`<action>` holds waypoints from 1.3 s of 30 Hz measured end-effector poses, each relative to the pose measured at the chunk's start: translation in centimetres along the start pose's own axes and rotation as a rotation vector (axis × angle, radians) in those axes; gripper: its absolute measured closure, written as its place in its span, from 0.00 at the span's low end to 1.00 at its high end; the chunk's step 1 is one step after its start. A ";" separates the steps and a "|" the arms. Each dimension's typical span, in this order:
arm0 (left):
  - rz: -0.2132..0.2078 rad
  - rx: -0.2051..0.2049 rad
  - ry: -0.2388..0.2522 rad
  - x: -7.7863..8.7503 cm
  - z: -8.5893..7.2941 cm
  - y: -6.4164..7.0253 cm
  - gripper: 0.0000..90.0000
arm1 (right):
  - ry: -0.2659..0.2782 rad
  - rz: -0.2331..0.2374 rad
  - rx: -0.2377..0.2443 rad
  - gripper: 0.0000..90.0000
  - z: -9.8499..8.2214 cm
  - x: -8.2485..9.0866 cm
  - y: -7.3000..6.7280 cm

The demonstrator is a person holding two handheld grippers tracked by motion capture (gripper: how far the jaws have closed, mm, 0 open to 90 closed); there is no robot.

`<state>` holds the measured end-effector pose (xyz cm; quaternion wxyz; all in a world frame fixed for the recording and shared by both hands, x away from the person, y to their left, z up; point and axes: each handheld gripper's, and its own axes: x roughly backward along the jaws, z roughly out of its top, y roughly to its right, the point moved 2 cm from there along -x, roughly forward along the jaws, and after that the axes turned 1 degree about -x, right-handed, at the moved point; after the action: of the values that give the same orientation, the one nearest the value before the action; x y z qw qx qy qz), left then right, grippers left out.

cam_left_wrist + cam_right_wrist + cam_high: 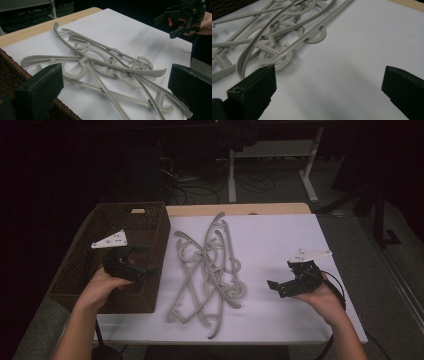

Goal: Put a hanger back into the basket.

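Grey plastic hangers point(210, 267) lie tangled mid-table; the left gripper point(145, 260) over the basket point(150, 220) and right gripper point(277, 287) hover level, wide open, empty.

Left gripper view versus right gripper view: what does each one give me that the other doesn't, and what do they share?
Left gripper view alone: the rim of the woven basket at its lower left, the bare wooden table edge along the far side, and the right gripper held in a hand at the upper right, jaws apart.

Right gripper view alone: a close look at the hanger hooks lying on bare white sheet.

Shared: the tangled pile of grey hangers on the white sheet, seen between wide-open black jaws that hold nothing.
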<state>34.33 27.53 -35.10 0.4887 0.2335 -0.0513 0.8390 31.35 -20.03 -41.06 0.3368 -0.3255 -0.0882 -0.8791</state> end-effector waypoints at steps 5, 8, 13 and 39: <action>0.003 0.000 0.002 -0.1 0.1 0.0 0.00 | -0.014 -0.009 -0.005 0.00 0.1 -0.1 -0.3; 0.006 0.004 0.003 -0.1 0.1 0.0 0.00 | -0.025 -0.012 0.003 0.00 0.3 -0.4 -0.6; 0.007 0.004 0.004 -0.1 0.1 0.0 0.00 | -0.037 -0.011 0.007 0.00 1.1 -1.1 -1.2; -0.009 0.003 0.006 -0.5 0.1 0.3 0.00 | -0.050 0.139 0.094 0.20 9.8 -10.6 -6.1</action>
<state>34.32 26.95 -35.17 0.4923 0.2319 -0.0478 0.8376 38.36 -6.07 -39.84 0.4096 -0.3363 -0.1149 -0.8402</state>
